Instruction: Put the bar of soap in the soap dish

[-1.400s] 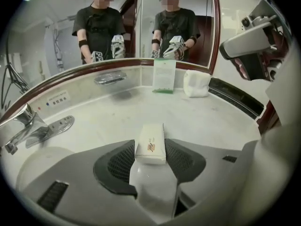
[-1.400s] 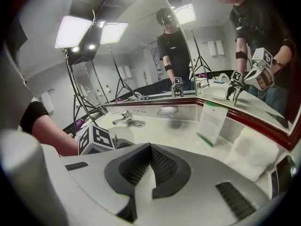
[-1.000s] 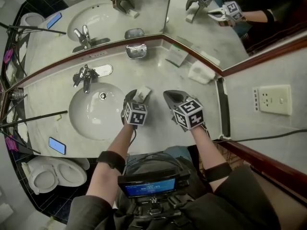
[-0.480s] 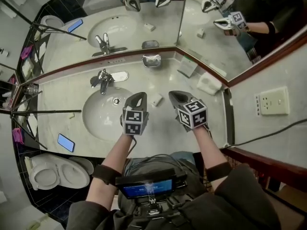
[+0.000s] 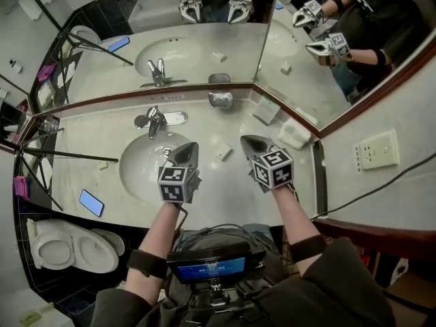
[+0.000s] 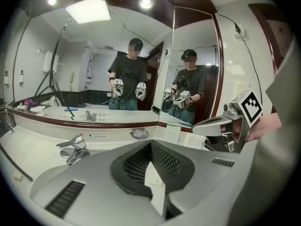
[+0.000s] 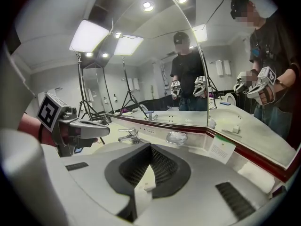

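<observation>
I hold my left gripper above the pale stone counter, over the basin's right rim. Its jaws have just been closing and now meet, with nothing between them; the left gripper view shows the two dark pads pressed together at the tip. My right gripper hangs beside it at 3 o'clock, well clear of it. Its jaws are together too and grip nothing, as the right gripper view shows. The bar of soap, a small white block, lies flat on the counter between the two tips, at 3 o'clock from my left one and about 8 o'clock from my right one, and neither gripper touches it. The soap dish stands at 12 o'clock from the soap, well apart from it, against the back edge where the mirror begins. The same shiny dish shows past my closed jaws in the left gripper view and in the right gripper view. The basin lies at 9 o'clock from the soap, with the tap at its 12 o'clock. A folded towel lies at 2 o'clock from my right gripper, a card is near it, and a phone rests on the counter edge at 8 o'clock from the basin.
</observation>
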{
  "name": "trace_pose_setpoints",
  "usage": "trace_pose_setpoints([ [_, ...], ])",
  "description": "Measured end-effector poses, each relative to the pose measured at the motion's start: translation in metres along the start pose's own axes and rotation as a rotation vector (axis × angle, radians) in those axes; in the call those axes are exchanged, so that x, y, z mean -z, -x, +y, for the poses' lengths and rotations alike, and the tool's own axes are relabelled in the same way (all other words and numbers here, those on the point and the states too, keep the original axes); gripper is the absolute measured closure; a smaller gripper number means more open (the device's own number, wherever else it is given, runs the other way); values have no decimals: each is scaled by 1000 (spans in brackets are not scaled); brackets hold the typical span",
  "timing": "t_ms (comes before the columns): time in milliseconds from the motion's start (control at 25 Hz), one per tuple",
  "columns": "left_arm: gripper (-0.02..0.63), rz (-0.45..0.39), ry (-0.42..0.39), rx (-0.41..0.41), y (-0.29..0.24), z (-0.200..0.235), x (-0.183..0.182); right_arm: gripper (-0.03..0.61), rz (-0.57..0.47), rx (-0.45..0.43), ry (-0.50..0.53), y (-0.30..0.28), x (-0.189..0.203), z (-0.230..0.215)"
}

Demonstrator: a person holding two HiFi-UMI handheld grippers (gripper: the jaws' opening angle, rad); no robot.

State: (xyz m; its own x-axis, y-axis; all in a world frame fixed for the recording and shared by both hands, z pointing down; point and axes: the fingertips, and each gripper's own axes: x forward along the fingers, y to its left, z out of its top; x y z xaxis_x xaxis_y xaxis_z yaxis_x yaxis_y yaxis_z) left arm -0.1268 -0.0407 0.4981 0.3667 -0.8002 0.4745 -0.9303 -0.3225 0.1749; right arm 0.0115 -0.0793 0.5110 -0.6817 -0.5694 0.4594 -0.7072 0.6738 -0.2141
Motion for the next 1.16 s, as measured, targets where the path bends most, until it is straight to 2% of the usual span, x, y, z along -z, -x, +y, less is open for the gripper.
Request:
trace_pose_setpoints([
  [560, 612, -6, 16, -8, 16, 5, 0, 565, 11, 41, 28, 15, 2, -4],
  [1160, 612, 14, 17, 7, 14, 6, 5, 565, 24, 47, 21, 16, 6, -7],
])
